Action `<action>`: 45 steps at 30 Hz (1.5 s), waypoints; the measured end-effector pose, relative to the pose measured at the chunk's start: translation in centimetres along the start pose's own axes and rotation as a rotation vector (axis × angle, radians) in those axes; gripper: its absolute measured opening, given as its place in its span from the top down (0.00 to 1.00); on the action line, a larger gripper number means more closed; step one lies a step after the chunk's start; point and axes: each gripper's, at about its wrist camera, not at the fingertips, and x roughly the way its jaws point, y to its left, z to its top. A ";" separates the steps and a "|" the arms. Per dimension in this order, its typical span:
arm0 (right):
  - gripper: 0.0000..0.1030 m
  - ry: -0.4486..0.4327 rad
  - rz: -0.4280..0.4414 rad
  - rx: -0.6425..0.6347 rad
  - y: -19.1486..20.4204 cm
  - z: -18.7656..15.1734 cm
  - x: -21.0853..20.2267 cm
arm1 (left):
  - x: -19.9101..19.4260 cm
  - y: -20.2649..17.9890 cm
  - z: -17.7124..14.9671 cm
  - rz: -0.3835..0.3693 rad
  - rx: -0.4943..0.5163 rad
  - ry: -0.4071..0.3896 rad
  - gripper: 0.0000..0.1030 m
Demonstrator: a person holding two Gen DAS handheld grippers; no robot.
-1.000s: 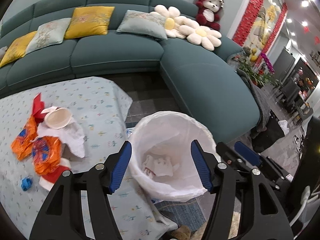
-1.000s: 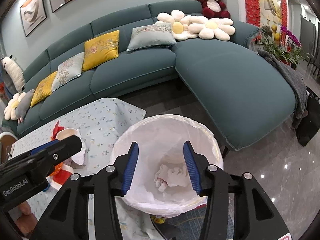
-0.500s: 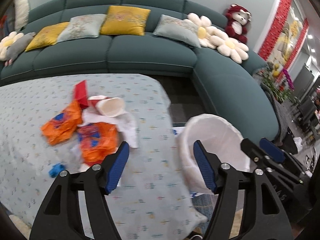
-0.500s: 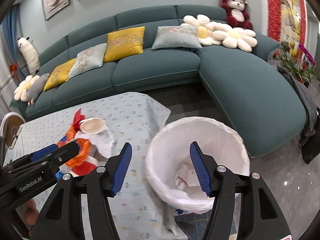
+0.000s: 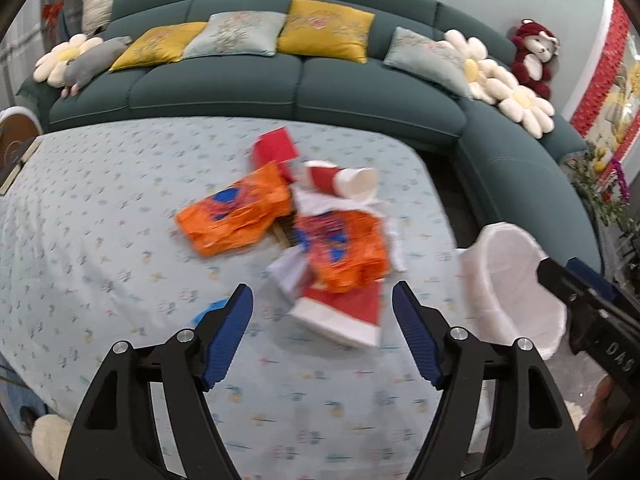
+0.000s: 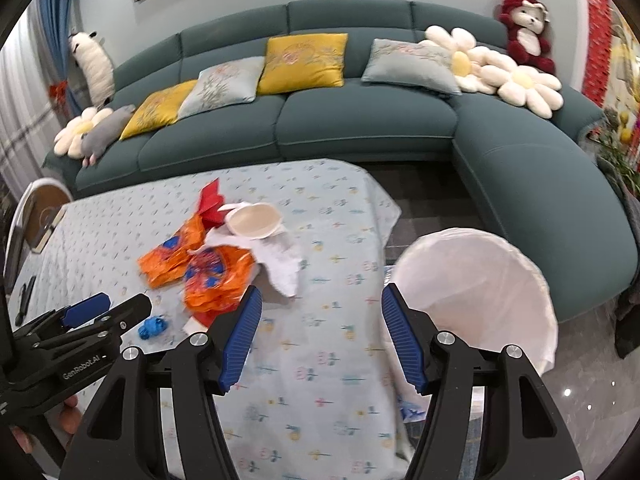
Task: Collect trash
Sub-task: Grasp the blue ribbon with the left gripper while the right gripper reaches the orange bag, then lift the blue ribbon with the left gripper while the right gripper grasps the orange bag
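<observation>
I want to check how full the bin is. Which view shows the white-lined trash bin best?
The right wrist view: the trash bin shows its whole rim and liner wall, though not its bottom. The left wrist view catches it only at the edge, blurred and partly behind the other gripper.

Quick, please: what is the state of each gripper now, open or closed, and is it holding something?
Left gripper: open, holding nothing, above the trash pile.
Right gripper: open, holding nothing.

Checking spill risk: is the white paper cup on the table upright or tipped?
Tipped: the white paper cup lies on its side, its open mouth facing sideways among the wrappers.
</observation>
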 end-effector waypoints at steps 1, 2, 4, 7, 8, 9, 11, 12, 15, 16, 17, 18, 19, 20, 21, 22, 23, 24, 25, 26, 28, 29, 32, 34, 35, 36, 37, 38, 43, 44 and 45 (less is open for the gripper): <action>0.41 0.008 0.007 -0.006 0.6 0.0 0.4 | 0.3 0.8 -0.2 0.008 -0.003 0.008 0.33; 0.41 0.015 0.011 -0.011 1.1 0.0 0.7 | 0.6 1.3 -0.2 0.014 -0.004 0.014 0.33; 0.41 0.029 0.018 -0.027 2.2 -0.1 1.3 | 1.3 2.3 -0.4 0.025 -0.005 0.028 0.33; 0.41 0.050 0.025 -0.051 3.6 -0.1 2.5 | 2.5 3.8 -0.8 0.038 -0.014 0.052 0.33; 0.41 0.058 0.027 -0.058 4.2 -0.2 2.9 | 3.0 4.4 -0.9 0.042 -0.017 0.063 0.33; 0.41 0.067 0.030 -0.064 4.7 -0.2 3.4 | 3.4 4.9 -1.0 0.046 -0.020 0.072 0.33; 0.41 0.081 0.034 -0.073 5.6 -0.2 4.3 | 4.4 5.8 -1.4 0.050 -0.019 0.094 0.33; 0.41 0.087 0.035 -0.075 5.8 -0.2 4.6 | 4.7 6.1 -1.5 0.053 -0.017 0.099 0.33; 0.41 0.107 0.044 -0.079 6.9 0.0 6.0 | 5.7 6.8 -1.8 0.058 -0.009 0.118 0.33; 0.41 0.115 0.046 -0.080 7.3 0.0 6.6 | 6.1 7.1 -1.9 0.056 -0.009 0.126 0.33; 0.41 0.122 0.046 -0.082 7.6 0.0 7.1 | 6.4 7.3 -2.0 0.053 -0.011 0.132 0.33; 0.41 0.126 0.046 -0.083 7.8 0.1 7.5 | 6.7 7.5 -2.0 0.052 -0.014 0.138 0.33; 0.41 0.132 0.046 -0.083 8.0 0.2 8.0 | 7.0 7.6 -2.1 0.049 -0.016 0.144 0.34; 0.41 0.136 0.044 -0.082 8.2 0.2 8.4 | 7.4 7.9 -2.2 0.046 -0.019 0.151 0.34; 0.41 0.140 0.044 -0.081 8.3 0.2 8.7 | 7.7 8.1 -2.3 0.045 -0.023 0.159 0.34; 0.41 0.147 0.044 -0.078 8.4 0.3 9.2 | 8.1 8.2 -2.3 0.044 -0.027 0.165 0.34; 0.41 0.152 0.043 -0.074 8.5 0.3 9.6 | 8.5 8.5 -2.4 0.046 -0.031 0.173 0.34; 0.41 0.157 0.042 -0.071 8.5 0.3 10.0 | 8.7 8.7 -2.5 0.048 -0.035 0.179 0.34; 0.41 0.164 0.040 -0.066 8.5 0.3 10.5 | 9.1 9.0 -2.7 0.049 -0.043 0.187 0.34; 0.41 0.172 0.041 -0.060 8.4 0.3 11.0 | 9.3 9.2 -2.7 0.049 -0.049 0.193 0.36; 0.41 0.185 0.045 -0.047 8.4 0.2 11.7 | 9.7 9.6 -2.9 0.044 -0.061 0.203 0.41; 0.41 0.194 0.046 -0.040 8.4 0.1 12.2 | 9.8 9.9 -3.0 0.042 -0.066 0.211 0.44; 0.44 0.224 0.050 -0.030 8.3 -0.3 13.3 | 10.2 10.3 -3.3 0.025 -0.084 0.230 0.56; 0.50 0.238 0.057 -0.025 8.3 -0.6 13.8 | 10.3 10.3 -3.4 0.016 -0.092 0.237 0.61; 0.56 0.244 0.063 -0.026 8.3 -0.8 13.9 | 10.3 10.3 -3.4 0.015 -0.095 0.236 0.67; 0.59 0.249 0.072 -0.027 8.4 -1.0 13.9 | 10.2 10.4 -3.5 0.011 -0.095 0.235 0.69; 0.69 0.250 0.079 -0.031 8.5 -1.0 13.9 | 10.1 10.3 -3.5 0.008 -0.096 0.235 0.70; 0.77 0.250 0.080 -0.038 8.6 -1.1 13.8 | 10.1 10.3 -3.4 0.009 -0.098 0.234 0.71; 0.91 0.227 0.097 -0.053 8.7 -0.9 12.8 | 9.0 9.5 -3.1 0.004 -0.104 0.209 0.75; 0.92 0.218 0.101 -0.052 8.7 -0.7 12.5 | 8.6 9.3 -3.0 0.001 -0.103 0.200 0.76; 0.93 0.208 0.103 -0.053 8.6 -0.6 12.1 | 8.3 9.0 -2.8 -0.002 -0.102 0.191 0.76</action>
